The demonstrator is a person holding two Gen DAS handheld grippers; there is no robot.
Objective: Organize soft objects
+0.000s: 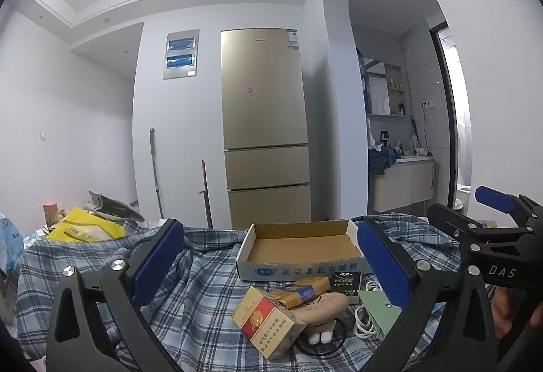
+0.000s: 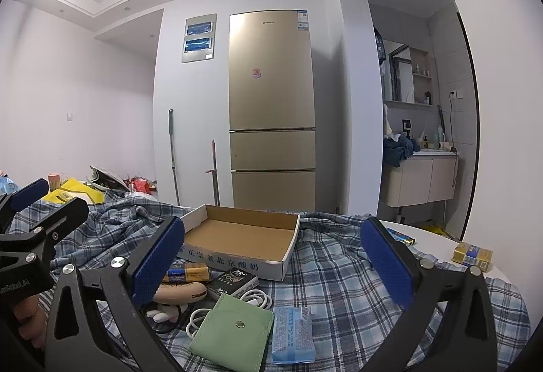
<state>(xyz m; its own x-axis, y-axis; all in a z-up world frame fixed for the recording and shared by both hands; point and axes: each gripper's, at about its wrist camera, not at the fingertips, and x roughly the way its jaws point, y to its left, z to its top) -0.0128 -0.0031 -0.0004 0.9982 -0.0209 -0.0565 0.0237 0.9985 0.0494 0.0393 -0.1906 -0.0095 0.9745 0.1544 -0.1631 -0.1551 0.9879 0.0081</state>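
A shallow open cardboard box (image 1: 302, 248) (image 2: 237, 236) lies on a blue plaid cloth (image 1: 203, 280) (image 2: 332, 270). In front of it lie a beige plush toy (image 1: 322, 305) (image 2: 180, 292), a green pouch (image 2: 234, 331) (image 1: 378, 307), a blue tissue pack (image 2: 293, 334), a black Face packet (image 2: 234, 280) (image 1: 346, 280), a white cable (image 2: 251, 299) and a red-gold cigarette pack (image 1: 268, 324). My left gripper (image 1: 268, 266) is open above the pile. My right gripper (image 2: 271, 266) is open above the pouch. Each gripper shows in the other's view, the right one (image 1: 492, 236) and the left one (image 2: 30, 222).
A gold-blue pack (image 1: 305, 292) (image 2: 188, 272) lies by the box. Another gold pack (image 2: 471, 255) and a lighter (image 2: 400, 235) lie on the white table at right. Yellow bags (image 1: 85, 226) and clutter sit far left. A fridge (image 1: 264, 124) stands behind.
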